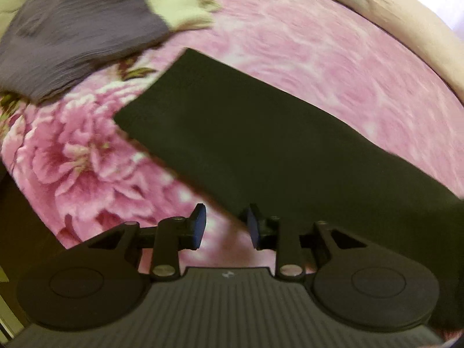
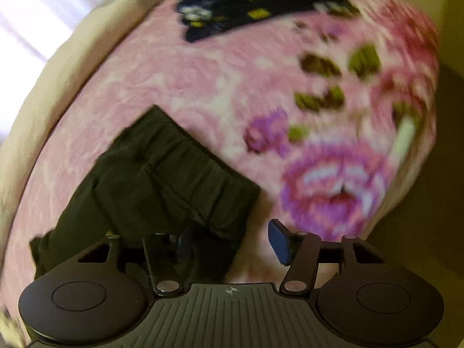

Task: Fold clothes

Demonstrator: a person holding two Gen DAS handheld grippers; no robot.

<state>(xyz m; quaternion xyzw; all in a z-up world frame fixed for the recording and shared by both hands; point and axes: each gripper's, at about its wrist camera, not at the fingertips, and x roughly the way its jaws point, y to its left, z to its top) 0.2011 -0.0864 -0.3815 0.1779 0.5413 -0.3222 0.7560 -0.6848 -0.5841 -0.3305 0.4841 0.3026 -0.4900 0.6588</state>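
Grey cloth (image 1: 72,29): folded, at the far left of the bed in the left wrist view, lying partly over a cream cloth (image 1: 179,3) behind it.
Bedspread (image 1: 290,58): pink, with large printed flowers; it carries every garment in both views.
Left claw (image 1: 224,227): open, nothing between the pads; it hangs over the bedspread at the near edge of the trousers, its right finger (image 1: 255,226) against or just over that dark edge, and blur leaves which of the two unclear.
Trousers (image 1: 261,150): dark, folded into a long flat band that runs on a slant from the middle of the left wrist view down to its right edge.
Headboard (image 1: 406,29): a pale padded rim curving along the bed's far side.
Trousers, waist end (image 2: 150,185): gathered waistband uppermost, lying flat at the lower left of the right wrist view.
Right claw (image 2: 232,246): open and empty; its left finger sits over the dark cloth, its right finger (image 2: 279,242) over bare bedspread just beside the trousers' corner.
Print cloth (image 2: 255,0): dark blue with white and yellow flowers, at the far end of the bed, well apart from the trousers.
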